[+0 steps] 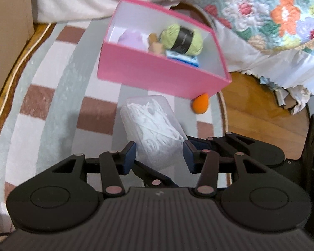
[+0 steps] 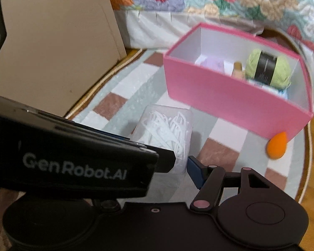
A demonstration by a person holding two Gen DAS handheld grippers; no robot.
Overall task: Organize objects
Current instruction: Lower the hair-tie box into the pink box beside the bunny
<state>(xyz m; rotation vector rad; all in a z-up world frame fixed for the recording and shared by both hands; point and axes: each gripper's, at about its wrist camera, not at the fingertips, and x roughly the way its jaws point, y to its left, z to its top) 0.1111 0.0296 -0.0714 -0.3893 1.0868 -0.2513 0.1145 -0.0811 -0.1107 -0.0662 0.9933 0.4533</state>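
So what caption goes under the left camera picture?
Left gripper around a clear box of white picks, near the pink box holding green yarn.

Black tongs (image 1: pixel 159 156), blue pads (image 1: pixel 129 156)

Checked rug (image 1: pixel 41 96) under pink box (image 1: pixel 152 73)

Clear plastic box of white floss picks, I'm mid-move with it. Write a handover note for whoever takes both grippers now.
Left gripper: pads pressed on both sides of the clear plastic box of white floss picks, just above the checked rug.
Right gripper: one pad against the same box, the other hidden; grip unclear.
Done: green yarn ball and some small items sit in the open pink cardboard box.
Left: put the floss box in, then probably the orange teardrop sponge lying at the pink box's corner.
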